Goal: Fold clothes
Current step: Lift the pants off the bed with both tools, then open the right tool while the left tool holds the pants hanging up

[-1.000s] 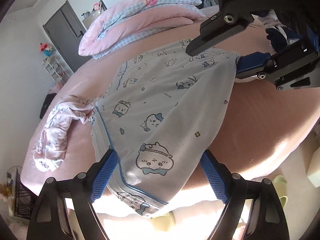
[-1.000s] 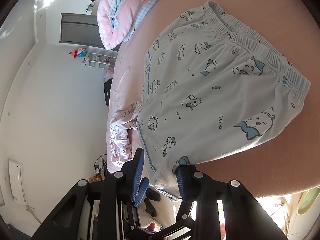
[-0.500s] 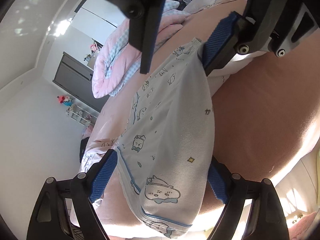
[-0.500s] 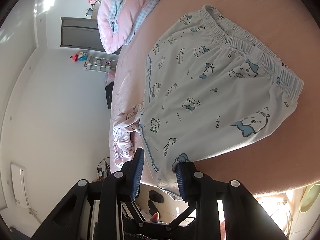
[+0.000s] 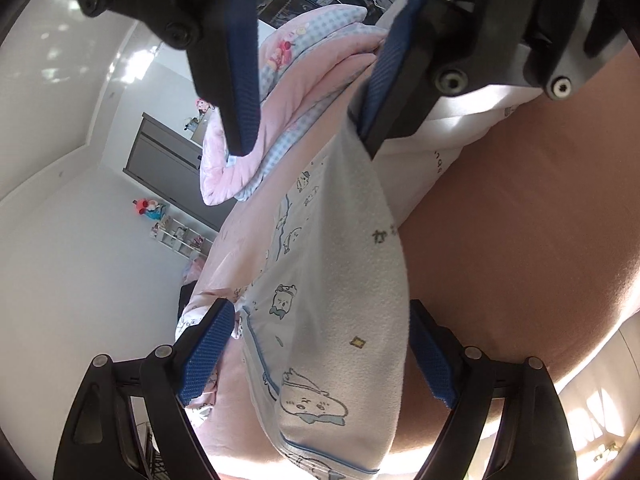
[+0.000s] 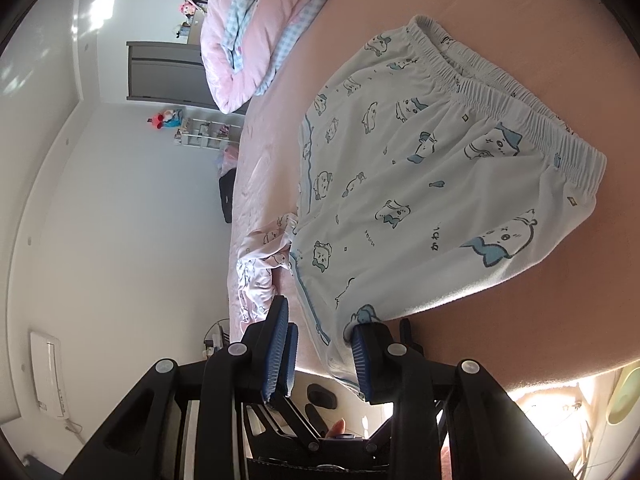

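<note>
Pale blue shorts [image 6: 420, 180] with cartoon prints and an elastic waistband lie flat on the pink bed [image 6: 520, 320]. Their leg hem reaches the bed's near edge. My right gripper [image 6: 320, 316] stands partly open around that hem. The cloth rests against its right finger only, with a gap to the other pad. From the left wrist view the shorts [image 5: 340, 280] run up to the right gripper [image 5: 302, 144], which fills the top. My left gripper [image 5: 320, 312] stands wide open, its fingers on either side of the shorts' leg without pressing it.
A folded pink and blue checked quilt [image 6: 256, 40] lies at the far end of the bed. A crumpled pink-white garment [image 6: 260, 272] sits beside the shorts' hem. Beyond are a grey door [image 6: 164, 68] and a small shelf [image 6: 200, 136]. Slippers [image 6: 320, 400] lie on the floor below the bed edge.
My left gripper has rolled and moved in close beneath the right gripper, which now looms at the top of its view. The right gripper has stayed put, jaws unchanged.
</note>
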Motion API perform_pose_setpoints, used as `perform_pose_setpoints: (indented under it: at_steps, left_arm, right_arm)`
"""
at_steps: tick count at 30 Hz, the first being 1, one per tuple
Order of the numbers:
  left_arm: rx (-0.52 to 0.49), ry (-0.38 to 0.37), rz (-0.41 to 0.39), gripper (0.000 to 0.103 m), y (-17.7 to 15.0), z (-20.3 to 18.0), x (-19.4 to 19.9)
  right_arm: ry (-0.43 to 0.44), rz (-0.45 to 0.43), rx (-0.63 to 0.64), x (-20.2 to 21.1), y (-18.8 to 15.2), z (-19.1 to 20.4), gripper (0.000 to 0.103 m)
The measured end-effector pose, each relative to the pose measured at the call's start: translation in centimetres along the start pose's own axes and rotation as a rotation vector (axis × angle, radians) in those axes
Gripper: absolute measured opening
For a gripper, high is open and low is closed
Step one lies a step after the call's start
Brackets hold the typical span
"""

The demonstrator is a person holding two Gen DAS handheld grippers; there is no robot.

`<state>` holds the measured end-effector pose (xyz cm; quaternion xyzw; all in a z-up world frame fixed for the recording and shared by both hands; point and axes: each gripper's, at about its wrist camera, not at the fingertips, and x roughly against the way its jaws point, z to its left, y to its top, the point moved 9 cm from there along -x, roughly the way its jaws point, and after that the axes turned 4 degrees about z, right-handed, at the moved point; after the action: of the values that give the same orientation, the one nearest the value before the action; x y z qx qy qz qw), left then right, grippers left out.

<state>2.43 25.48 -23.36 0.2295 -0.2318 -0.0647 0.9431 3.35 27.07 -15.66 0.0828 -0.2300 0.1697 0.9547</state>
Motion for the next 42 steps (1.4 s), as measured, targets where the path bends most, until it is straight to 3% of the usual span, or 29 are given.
perform_pose_setpoints:
  at_steps: [6,15,23,29,32,34,36,39,42]
  left_arm:
    - [-0.081,0.141,0.002,0.085,-1.2,2.8,-1.4]
    - [-0.388,0.292,-0.048,0.086,-3.4,3.8,-2.7]
    - [-0.442,0.302,-0.039,0.085,-3.3,3.3,-2.8]
    - [-0.517,0.343,-0.146,0.085,-2.9,2.3,-1.8]
    - [-0.512,0.31,-0.153,0.079,-3.0,2.5,-1.7]
    - [-0.518,0.236,-0.116,0.063,-3.4,2.4,-2.3]
    - [-0.555,0.208,-0.11,0.036,-3.7,2.0,-2.8]
    - [-0.601,0.187,-0.119,0.033,-4.0,1.6,-3.1]
    - [-0.584,0.146,-0.103,0.033,-4.0,1.8,-3.1]
  right_arm:
    - [0.005,-0.006,-0.001,0.5,0.0,0.1,0.029]
    - [0.004,0.029,-0.001,-0.3,-0.7,-0.1,0.029]
    - [-0.003,0.019,0.002,-0.2,-0.7,-0.1,0.029]
    - [-0.037,0.028,0.016,-0.2,-0.8,-0.5,0.029]
    - [-0.073,0.037,0.031,-0.3,-1.0,-1.1,0.029]
    - [-0.101,0.042,0.042,-0.3,-1.1,-1.6,0.029]
    - [-0.151,0.049,0.056,-0.4,-1.2,-2.2,0.029]
    - [-0.291,0.057,0.119,-0.6,-1.3,-3.5,0.03]
    - [-0.41,0.067,0.207,-0.7,-1.5,-4.3,0.03]
